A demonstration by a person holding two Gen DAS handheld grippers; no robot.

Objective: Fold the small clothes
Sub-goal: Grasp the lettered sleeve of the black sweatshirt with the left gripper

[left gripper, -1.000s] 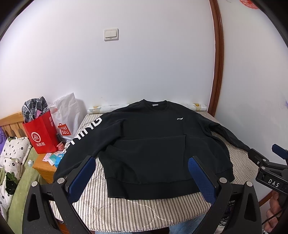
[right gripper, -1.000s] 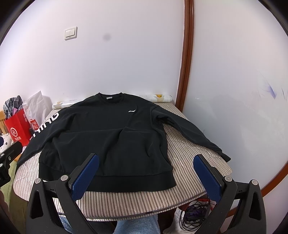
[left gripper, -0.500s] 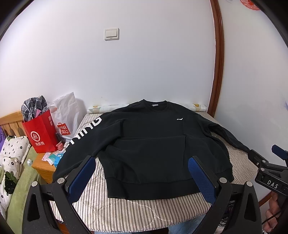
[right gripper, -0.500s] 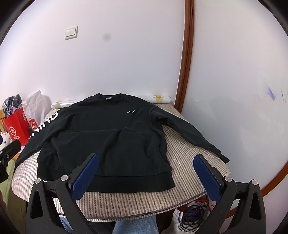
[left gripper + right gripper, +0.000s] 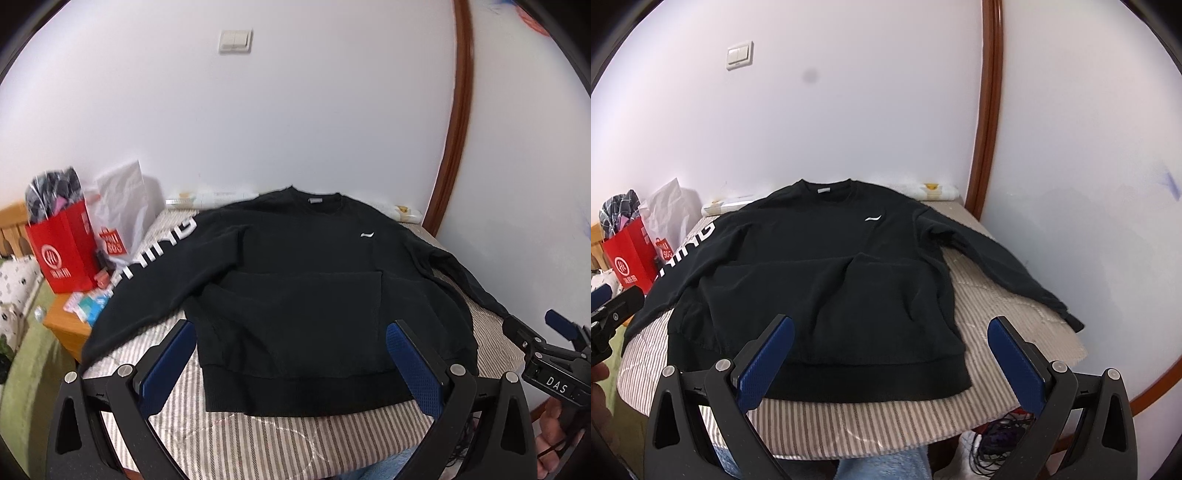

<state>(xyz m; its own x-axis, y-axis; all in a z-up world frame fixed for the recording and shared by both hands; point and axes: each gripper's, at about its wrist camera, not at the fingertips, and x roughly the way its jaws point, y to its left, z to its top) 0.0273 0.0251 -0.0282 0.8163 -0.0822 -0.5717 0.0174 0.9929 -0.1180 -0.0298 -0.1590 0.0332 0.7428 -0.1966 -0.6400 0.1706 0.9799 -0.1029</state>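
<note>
The black sweatshirt (image 5: 295, 295) lies flat, front up, on the striped bed (image 5: 1015, 317). My left tool (image 5: 291, 365) and right tool (image 5: 892, 360) hover before its hem, both released, grasping nothing.

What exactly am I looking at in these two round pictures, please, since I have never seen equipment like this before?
There is no robot here. A person holds a handheld two-finger gripper in each hand, and each gripper carries a wide-angle camera that looks forward along its fingers, which is why the pictures are round. One picture comes from the left gripper, the other from the right gripper. The blue pads at the bottom are the fingertips. Both grippers are open and hold nothing. A black sweatshirt lies spread flat, sleeves out, on a striped mattress. Off the mattress to one side stand a red shopping bag and a white bag.
</note>
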